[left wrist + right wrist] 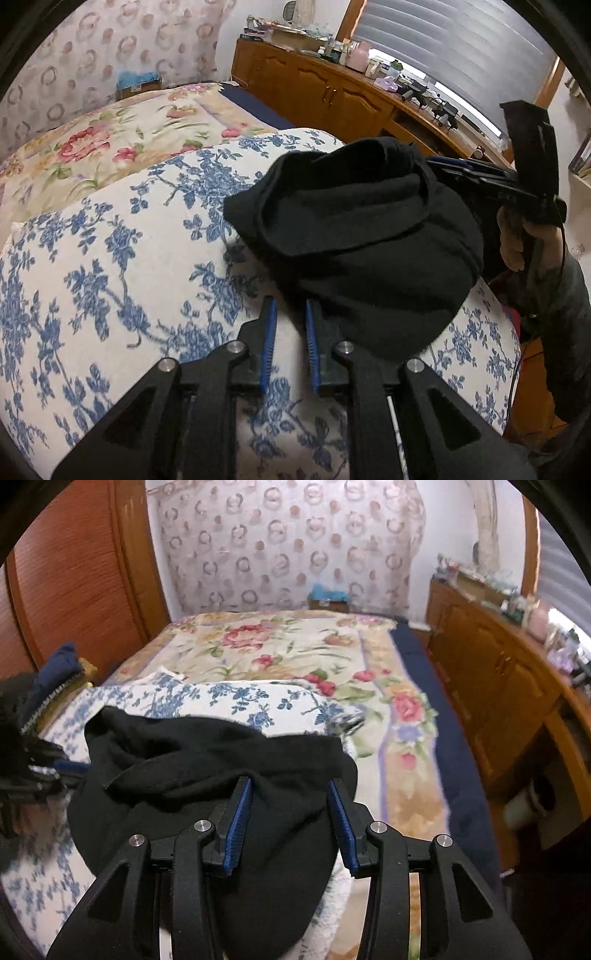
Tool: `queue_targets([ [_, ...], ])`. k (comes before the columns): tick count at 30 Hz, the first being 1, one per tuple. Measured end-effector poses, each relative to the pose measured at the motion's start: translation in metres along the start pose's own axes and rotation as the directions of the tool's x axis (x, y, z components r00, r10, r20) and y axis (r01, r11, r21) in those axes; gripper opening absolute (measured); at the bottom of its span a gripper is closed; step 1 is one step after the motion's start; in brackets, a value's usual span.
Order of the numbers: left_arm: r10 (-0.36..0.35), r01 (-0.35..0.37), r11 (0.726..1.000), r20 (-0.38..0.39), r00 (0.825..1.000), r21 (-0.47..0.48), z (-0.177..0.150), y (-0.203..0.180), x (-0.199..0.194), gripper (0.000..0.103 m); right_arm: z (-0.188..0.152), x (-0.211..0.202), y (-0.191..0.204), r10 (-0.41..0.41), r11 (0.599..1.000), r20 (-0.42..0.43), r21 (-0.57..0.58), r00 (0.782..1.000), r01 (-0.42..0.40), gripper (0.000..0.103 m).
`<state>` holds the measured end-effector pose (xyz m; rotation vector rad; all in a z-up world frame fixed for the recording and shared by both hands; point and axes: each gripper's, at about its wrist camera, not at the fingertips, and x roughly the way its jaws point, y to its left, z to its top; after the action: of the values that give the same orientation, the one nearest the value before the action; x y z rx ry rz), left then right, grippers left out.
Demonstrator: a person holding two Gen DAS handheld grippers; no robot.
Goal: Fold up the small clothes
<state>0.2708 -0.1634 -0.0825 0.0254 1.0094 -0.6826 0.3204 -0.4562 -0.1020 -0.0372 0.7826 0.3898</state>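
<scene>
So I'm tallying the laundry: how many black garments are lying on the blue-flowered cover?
1: the black garment lies bunched on the blue-flowered cover; folds may hide another.

Beyond the parted jaws, the black garment (354,236) hides the other gripper's fingertips in the left wrist view, while left of the jaws in the right wrist view the left gripper (37,771) is blurred and edge-cropped.

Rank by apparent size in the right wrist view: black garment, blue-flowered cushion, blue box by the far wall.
1. black garment, though nearness to the camera inflates it
2. blue-flowered cushion, partly covered
3. blue box
</scene>
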Motion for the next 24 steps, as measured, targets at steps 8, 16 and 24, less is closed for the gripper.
queue_targets([
  [8,-0.008,0.008,1.000,0.004,1.000,-0.004,0.015,0.003,0.007,0.013,0.007,0.002,-0.003,0.152,0.988,0.029,0.018,0.988,-0.153,0.008],
  [16,-0.026,0.029,0.999,0.084,0.996,-0.034,0.021,0.006,-0.009,0.018,0.002,-0.013,-0.004,-0.092,0.991,0.075,0.103,0.993,0.084,0.006],
  [24,0.018,-0.015,0.999,0.065,0.998,-0.043,0.037,0.014,0.006,0.022,-0.001,-0.020,-0.003,-0.112,0.987,0.075,0.124,0.991,0.103,0.035],
])
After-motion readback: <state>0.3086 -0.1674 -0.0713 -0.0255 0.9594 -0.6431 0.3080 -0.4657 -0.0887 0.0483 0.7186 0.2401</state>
